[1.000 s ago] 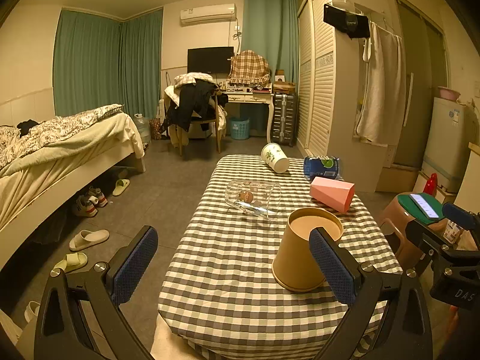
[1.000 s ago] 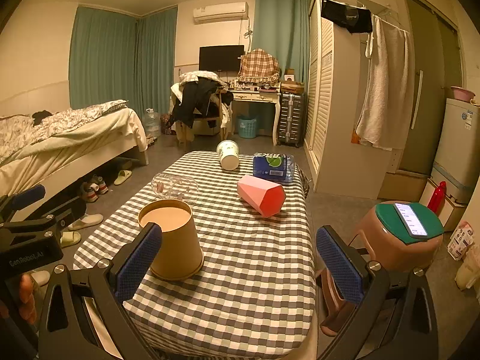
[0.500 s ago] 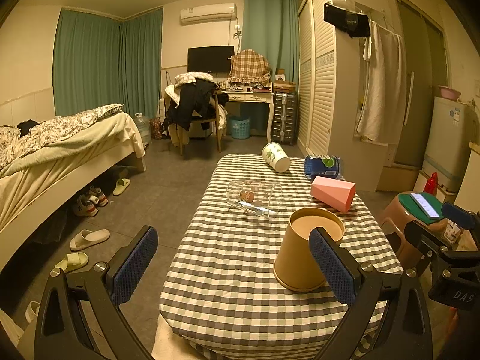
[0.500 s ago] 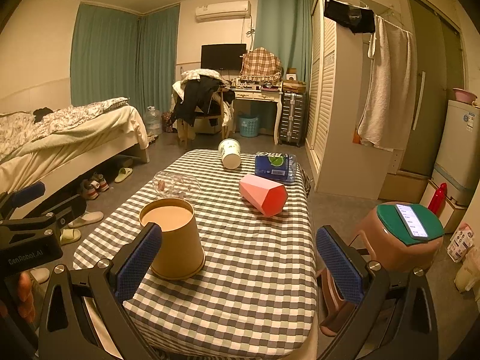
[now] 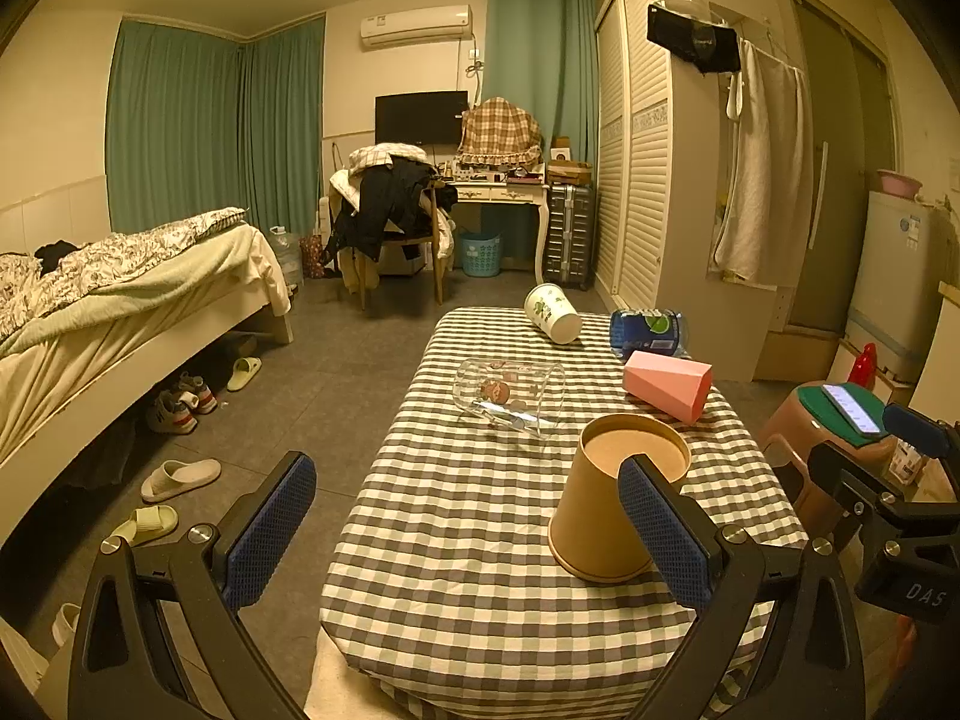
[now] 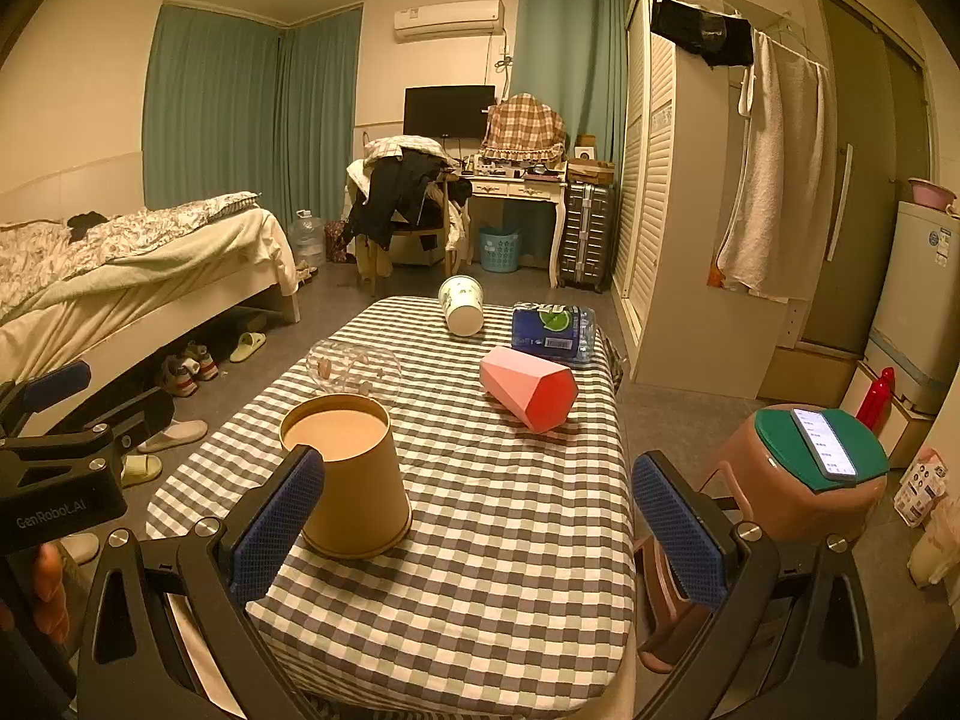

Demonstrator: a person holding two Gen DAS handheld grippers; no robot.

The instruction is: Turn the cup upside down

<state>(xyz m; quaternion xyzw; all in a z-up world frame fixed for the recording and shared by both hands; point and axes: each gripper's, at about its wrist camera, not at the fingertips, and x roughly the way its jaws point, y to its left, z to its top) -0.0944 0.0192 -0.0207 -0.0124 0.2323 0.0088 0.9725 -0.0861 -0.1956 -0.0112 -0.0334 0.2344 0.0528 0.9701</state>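
Observation:
A brown paper cup [image 5: 606, 510] [image 6: 354, 480] stands upside down, wide rim on the checked tablecloth [image 5: 468, 528] [image 6: 516, 516], base up. A pink faceted cup [image 5: 666, 384] [image 6: 528, 387], a clear glass cup [image 5: 510, 390] [image 6: 354, 363] and a white printed paper cup [image 5: 552, 313] [image 6: 461, 304] lie on their sides farther back. My left gripper [image 5: 468, 534] is open and empty, its right finger just in front of the brown cup. My right gripper [image 6: 480, 528] is open and empty, its left finger in front of the brown cup.
A blue packet [image 5: 648, 330] [image 6: 552, 327] lies at the table's far right. A brown stool [image 6: 804, 474] with a green lid and a phone stands right of the table. A bed [image 5: 120, 300] and slippers [image 5: 180, 471] are at the left.
Both grippers have drifted slightly; the scene is almost unchanged. The cups have not moved.

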